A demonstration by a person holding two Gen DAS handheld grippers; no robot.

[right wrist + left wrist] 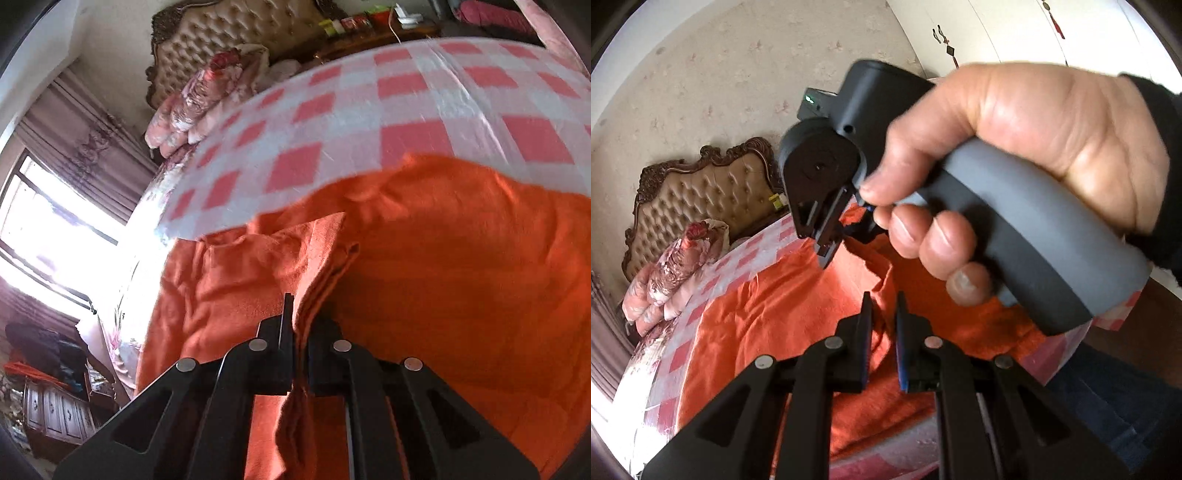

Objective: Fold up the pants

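While the right gripper (pixel 301 325) is pinching the orange pants (pixel 461 280) at six o'clock, the left gripper (pixel 882 314) is clamping a fold (thin bite), risking slipping out.

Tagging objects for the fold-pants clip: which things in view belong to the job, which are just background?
Job:
- orange pants, spread on the bed
- right gripper, shut on a pants fold
- left gripper, fabric between its fingers
- hand holding the right gripper

Background:
- checked bedsheet
- floral quilt
- tufted headboard
- curtain
- drawer cabinet
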